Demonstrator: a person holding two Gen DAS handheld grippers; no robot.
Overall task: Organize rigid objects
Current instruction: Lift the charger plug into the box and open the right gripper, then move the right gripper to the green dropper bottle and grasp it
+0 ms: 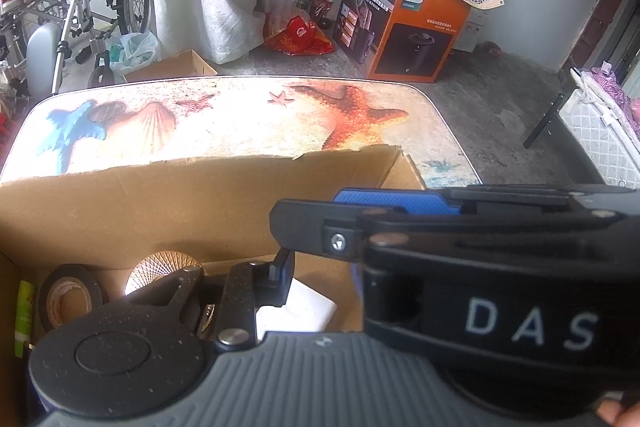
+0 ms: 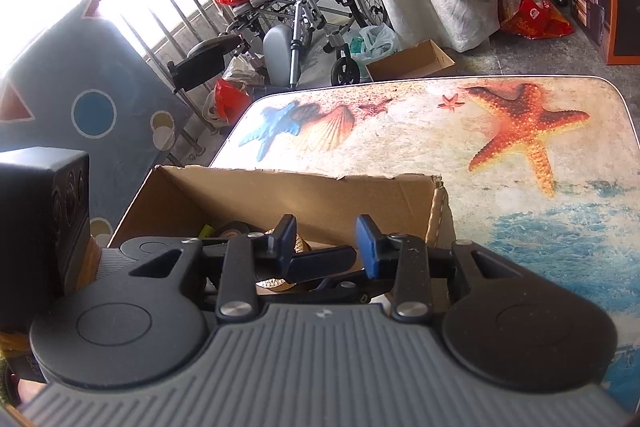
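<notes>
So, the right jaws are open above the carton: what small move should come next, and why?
Probably draw the right gripper up and back from the cardboard box. Its jaws stand open with nothing between them, and the tape roll lies inside the box, so it seems free to fetch another object.

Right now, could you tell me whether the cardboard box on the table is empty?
Not empty. Inside the cardboard box lie a black tape roll, a copper-coloured round thing and something white.
</notes>
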